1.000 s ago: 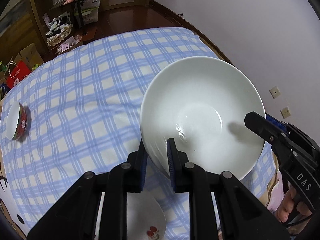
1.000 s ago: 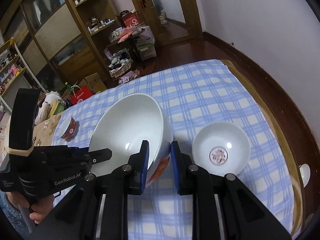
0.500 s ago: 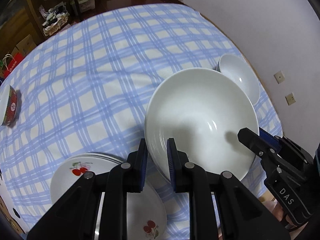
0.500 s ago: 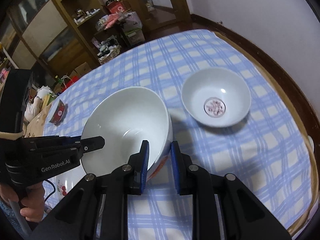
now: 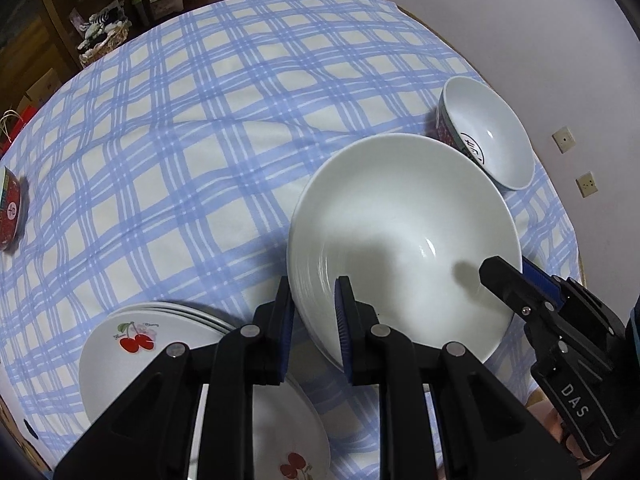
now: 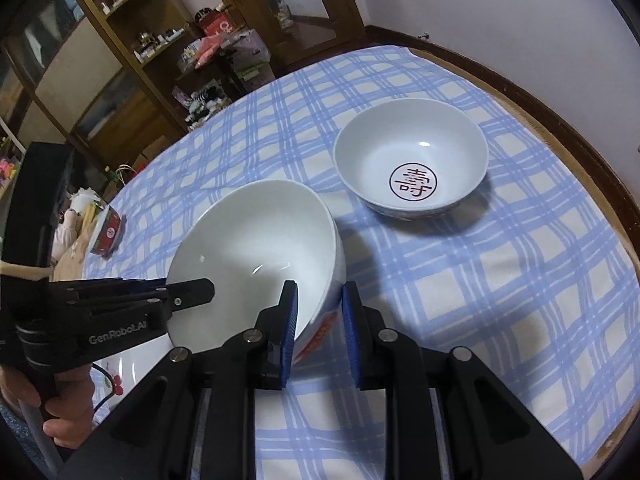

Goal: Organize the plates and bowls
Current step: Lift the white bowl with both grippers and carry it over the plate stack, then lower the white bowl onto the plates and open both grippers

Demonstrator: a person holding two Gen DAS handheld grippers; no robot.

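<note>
Both claws grip the rim of the large white bowl (image 5: 404, 236), nearly closed on it: the left claw (image 5: 314, 312) at 6 o'clock in its own view, the right claw (image 6: 318, 320) on the opposite side. The bowl is over the table (image 5: 168, 152) with its blue checked cloth. At 11 o'clock from the right claw stands a smaller bowl (image 6: 412, 160) with a red Chinese character inside. A stack of cherry plates (image 5: 132, 344) lies at 8 o'clock from the large bowl, and a red bowl (image 5: 10, 216) at 9 o'clock. The claws read "DAS" and "GenRobot.AI".
</note>
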